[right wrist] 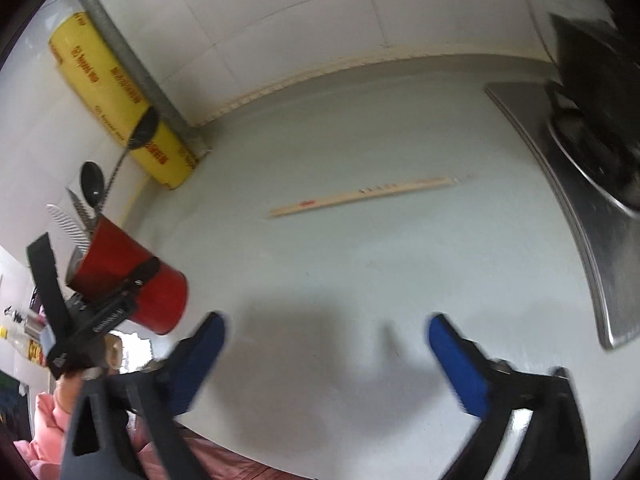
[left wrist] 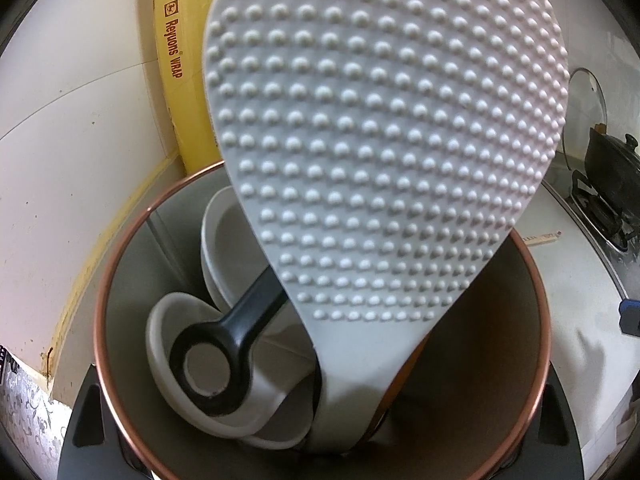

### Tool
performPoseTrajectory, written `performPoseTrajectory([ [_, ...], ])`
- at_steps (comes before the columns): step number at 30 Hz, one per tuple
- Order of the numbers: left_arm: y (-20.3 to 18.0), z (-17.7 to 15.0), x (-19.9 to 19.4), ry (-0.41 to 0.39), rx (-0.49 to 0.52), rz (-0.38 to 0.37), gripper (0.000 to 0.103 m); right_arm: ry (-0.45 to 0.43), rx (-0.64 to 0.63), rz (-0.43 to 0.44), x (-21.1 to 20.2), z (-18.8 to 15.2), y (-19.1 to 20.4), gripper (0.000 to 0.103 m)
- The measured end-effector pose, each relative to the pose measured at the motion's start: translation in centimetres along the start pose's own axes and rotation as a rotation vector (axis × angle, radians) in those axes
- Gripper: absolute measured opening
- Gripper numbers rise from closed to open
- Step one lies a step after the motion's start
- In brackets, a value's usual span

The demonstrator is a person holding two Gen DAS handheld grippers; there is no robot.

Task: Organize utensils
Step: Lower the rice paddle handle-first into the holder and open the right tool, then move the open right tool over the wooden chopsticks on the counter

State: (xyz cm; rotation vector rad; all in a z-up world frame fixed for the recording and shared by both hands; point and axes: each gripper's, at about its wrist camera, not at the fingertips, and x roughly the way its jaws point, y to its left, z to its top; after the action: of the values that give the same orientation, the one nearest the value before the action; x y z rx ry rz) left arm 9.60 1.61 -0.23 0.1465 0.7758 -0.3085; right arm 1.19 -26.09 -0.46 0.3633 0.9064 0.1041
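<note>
My left gripper [left wrist: 320, 446] is shut on a red utensil holder [right wrist: 132, 280] with a copper rim [left wrist: 120, 248], one black finger on each side of it. Looking down into the holder, the left wrist view shows a grey dotted rice paddle [left wrist: 380, 120], white ceramic spoons [left wrist: 224, 240] and a black handle with a ring end [left wrist: 212, 360]. A wooden chopstick [right wrist: 360, 196] lies alone on the pale counter [right wrist: 360, 280]. My right gripper [right wrist: 328, 348] hovers over the counter short of the chopstick, open, with nothing between its blue pads [right wrist: 456, 364].
A yellow wrap box [right wrist: 120, 100] leans in the corner against the tiled wall. At the right stands a steel stove [right wrist: 580, 200] with a black pot [left wrist: 608, 164] on it, and a glass lid [left wrist: 588, 100] behind. A pink sleeve [right wrist: 44, 420] shows at the lower left.
</note>
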Motion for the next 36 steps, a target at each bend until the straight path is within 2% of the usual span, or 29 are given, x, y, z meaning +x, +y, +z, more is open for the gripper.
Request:
performPoseTrajectory([
  [9, 0.7, 0.0, 0.2, -0.003, -0.002, -0.005, 0.09, -0.071, -0.045, -0.034, -0.9, -2.8, 1.1, 0.103],
  [15, 1.1, -0.3, -0.3, -0.027, -0.006, -0.013, 0.09, -0.043, -0.072, -0.052, -0.5, -3.7, 1.8, 0.103],
  [22, 1.4, -0.1, -0.5, -0.043, -0.016, -0.012, 0.09, -0.019, -0.08, -0.033, -0.1, -4.4, 2.1, 0.103],
  [36, 1.1, -0.1, -0.5, -0.039, 0.012, 0.0, 0.09, 0.007, -0.061, -0.034, 0.6, -4.3, 2.1, 0.103],
])
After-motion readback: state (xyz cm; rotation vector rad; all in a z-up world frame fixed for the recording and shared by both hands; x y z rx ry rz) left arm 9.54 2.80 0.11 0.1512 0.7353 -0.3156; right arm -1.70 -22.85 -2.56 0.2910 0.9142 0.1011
